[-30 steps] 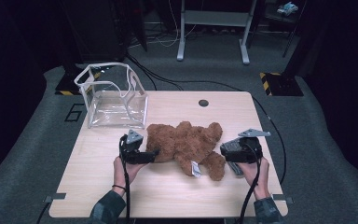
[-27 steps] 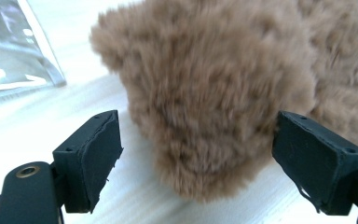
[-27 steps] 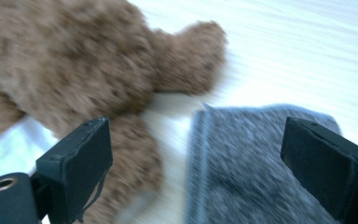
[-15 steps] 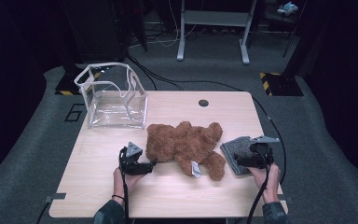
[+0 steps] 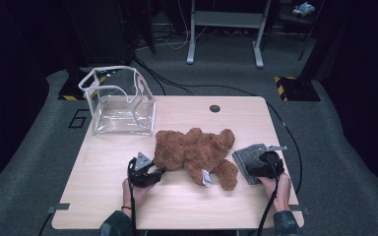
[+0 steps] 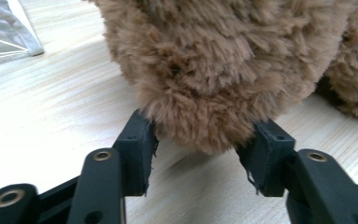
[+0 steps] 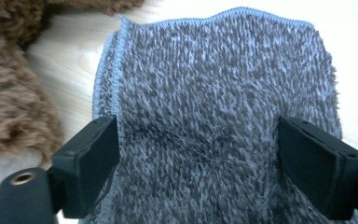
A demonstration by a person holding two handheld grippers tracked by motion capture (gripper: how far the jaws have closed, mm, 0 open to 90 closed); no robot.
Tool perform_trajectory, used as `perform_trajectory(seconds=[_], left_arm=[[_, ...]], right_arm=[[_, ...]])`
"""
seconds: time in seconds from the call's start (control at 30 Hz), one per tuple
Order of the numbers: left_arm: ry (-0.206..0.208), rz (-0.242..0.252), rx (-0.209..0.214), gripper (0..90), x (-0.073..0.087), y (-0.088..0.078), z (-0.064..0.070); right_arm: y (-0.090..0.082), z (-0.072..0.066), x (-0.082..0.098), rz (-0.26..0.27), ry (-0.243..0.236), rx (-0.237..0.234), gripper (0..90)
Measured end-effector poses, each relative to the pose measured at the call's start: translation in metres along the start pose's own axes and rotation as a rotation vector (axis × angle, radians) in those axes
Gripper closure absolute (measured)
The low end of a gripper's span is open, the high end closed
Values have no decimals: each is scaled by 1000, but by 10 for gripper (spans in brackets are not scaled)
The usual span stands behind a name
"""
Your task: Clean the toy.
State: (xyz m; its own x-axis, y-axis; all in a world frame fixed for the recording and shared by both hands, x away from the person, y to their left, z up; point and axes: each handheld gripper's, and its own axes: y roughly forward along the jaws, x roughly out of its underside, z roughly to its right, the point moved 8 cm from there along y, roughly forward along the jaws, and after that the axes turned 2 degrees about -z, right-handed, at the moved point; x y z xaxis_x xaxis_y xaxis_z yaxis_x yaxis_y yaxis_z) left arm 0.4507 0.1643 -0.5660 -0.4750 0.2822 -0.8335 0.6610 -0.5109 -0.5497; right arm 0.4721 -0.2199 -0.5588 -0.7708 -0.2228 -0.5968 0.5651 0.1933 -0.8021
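- My left gripper (image 5: pixel 158 173) sits at about 7 o'clock on the table (image 5: pixel 103 196), its jaws pointing toward 3 o'clock at the brown teddy bear (image 5: pixel 197 152)
- In the left gripper view the jaws have just been closing and now stand on either side of a rounded furry part of the bear (image 6: pixel 205 93); both pads touch the fur and seem to press it, so I read this as a grip on the bear
- The bear lies flat across the middle of the table, stretching from 8 o'clock to 4 o'clock, with a small white tag (image 5: pixel 206 178) at its near edge
- My right gripper (image 5: pixel 252 169) is at about 4 o'clock, lying over a grey cloth (image 5: pixel 246 156) that rests just beside the bear's near paw
- In the right gripper view the jaws stand wide apart with the grey cloth (image 7: pixel 214 102) spread between and under them; they have been closing a little, but the pads only flank the cloth and do not pinch it
- A clear plastic bag (image 5: pixel 120 101) with white trim stands open at 10 o'clock, apart from the bear
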Motion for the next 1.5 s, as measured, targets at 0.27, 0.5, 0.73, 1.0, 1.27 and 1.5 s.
perform_trajectory(seconds=[0.27, 0.5, 0.73, 1.0, 1.27, 1.5], left_arm=[[20, 5, 13, 706, -1, 0, 2], [22, -8, 0, 783, 0, 2, 1], [20, -18, -1, 806, 0, 2, 2], [22, -13, -5, 806, 0, 2, 2], [23, -7, -3, 804, 0, 2, 2], [23, -7, -3, 802, 0, 2, 2]], right_arm=[[6, 1, 7, -11, 13, 23, 316], [5, 3, 8, 23, 0, 22, 542], [2, 3, 8, 43, 11, 10, 763], [-16, 1, -3, 88, 21, -10, 797], [-50, -13, -31, 168, -41, -24, 799], [-78, -40, -63, 230, -109, -54, 798]])
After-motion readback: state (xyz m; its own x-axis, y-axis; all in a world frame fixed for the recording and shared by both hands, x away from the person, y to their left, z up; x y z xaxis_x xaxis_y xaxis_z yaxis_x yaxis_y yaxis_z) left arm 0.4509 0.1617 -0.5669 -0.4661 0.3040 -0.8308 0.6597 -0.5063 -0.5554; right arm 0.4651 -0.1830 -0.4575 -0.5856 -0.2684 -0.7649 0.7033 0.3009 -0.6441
